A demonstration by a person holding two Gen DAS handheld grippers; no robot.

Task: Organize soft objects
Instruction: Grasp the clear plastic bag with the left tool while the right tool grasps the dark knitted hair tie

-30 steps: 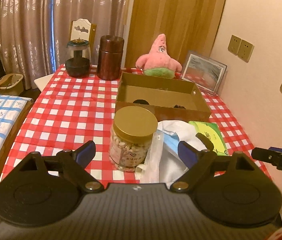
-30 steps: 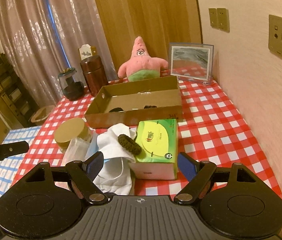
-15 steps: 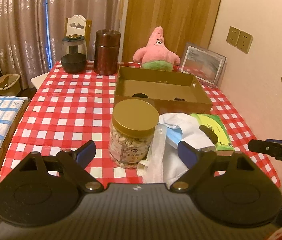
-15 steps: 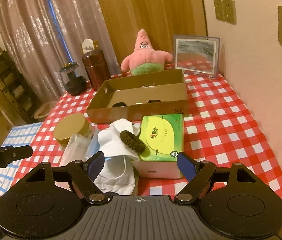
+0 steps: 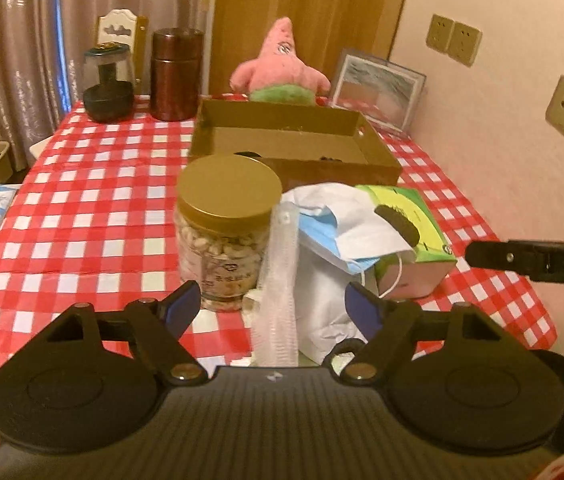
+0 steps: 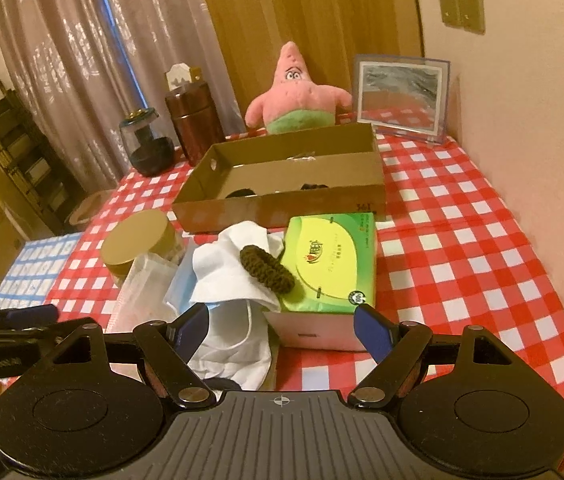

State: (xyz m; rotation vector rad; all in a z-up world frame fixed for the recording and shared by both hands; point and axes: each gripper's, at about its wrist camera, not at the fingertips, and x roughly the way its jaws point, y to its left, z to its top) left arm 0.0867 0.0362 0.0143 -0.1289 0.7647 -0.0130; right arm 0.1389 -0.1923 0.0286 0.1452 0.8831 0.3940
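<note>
A pile of white and blue face masks [image 5: 346,232] [image 6: 233,272] lies at the table's near edge, with a dark knitted scrunchie [image 6: 266,267] [image 5: 397,219] on top, against a green tissue pack [image 6: 332,264] [image 5: 410,236]. A clear packet of masks [image 5: 279,276] leans beside a nut jar [image 5: 225,232]. A shallow cardboard box [image 6: 282,184] [image 5: 294,144] behind holds small dark items. A pink star plush [image 6: 296,92] [image 5: 279,64] sits at the back. My left gripper [image 5: 271,306] is open over the clear packet. My right gripper [image 6: 282,326] is open before the masks and tissue pack.
A brown canister [image 5: 175,74] and a dark glass jar [image 5: 107,84] stand at the back left. A framed picture [image 6: 402,96] leans on the wall at the back right. The red checked tablecloth [image 6: 462,248] covers the table; the wall is close on the right.
Both grippers have moved forward and lower toward the mask pile, so the objects look nearer. Both stay open. Nothing on the table has moved.
</note>
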